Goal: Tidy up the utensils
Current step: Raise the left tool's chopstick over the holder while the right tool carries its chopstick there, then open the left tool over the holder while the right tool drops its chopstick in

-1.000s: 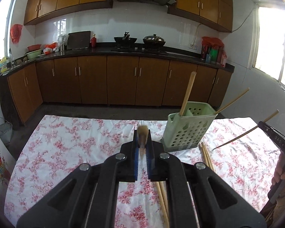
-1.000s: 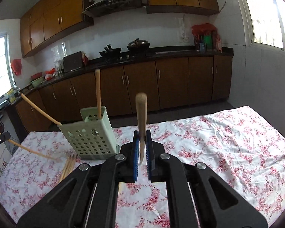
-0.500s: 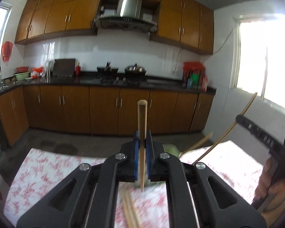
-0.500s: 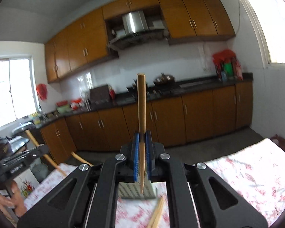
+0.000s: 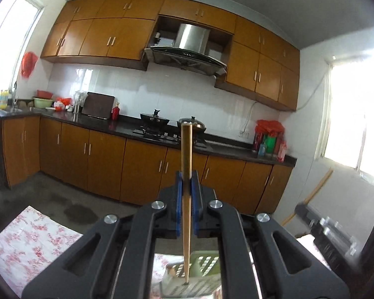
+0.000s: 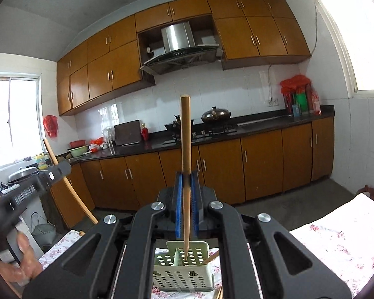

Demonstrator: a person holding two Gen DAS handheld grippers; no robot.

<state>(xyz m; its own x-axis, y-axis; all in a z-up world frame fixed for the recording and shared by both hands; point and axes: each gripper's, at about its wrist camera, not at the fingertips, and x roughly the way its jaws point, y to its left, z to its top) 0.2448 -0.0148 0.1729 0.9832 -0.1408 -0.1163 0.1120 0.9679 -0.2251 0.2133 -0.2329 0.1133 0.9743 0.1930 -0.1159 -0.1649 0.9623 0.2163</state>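
My left gripper [image 5: 186,182] is shut on a wooden chopstick [image 5: 186,164] that stands upright, its thin tip hanging just over the pale green perforated utensil holder [image 5: 199,280] below. My right gripper [image 6: 186,182] is shut on another upright chopstick [image 6: 185,154]; its tip reaches into the holder [image 6: 182,274], which has one chopstick [image 6: 212,256] leaning inside. The right gripper with its stick [image 5: 316,191] shows at the right edge of the left wrist view. The left gripper and its chopstick [image 6: 69,186] show at the left of the right wrist view, with a hand [image 6: 25,261] below.
The holder stands on a table with a pink floral cloth [image 6: 336,244]. Loose chopsticks [image 6: 219,292] lie beside the holder's front corner. Beyond are brown kitchen cabinets [image 5: 99,164], a counter with a stove and pots [image 5: 157,122], and bright windows [image 6: 356,37] on both sides.
Both grippers have risen and tilted up, so the table has dropped low in both views. The chopsticks have turned upright over the holder, which now lies under the fingers.
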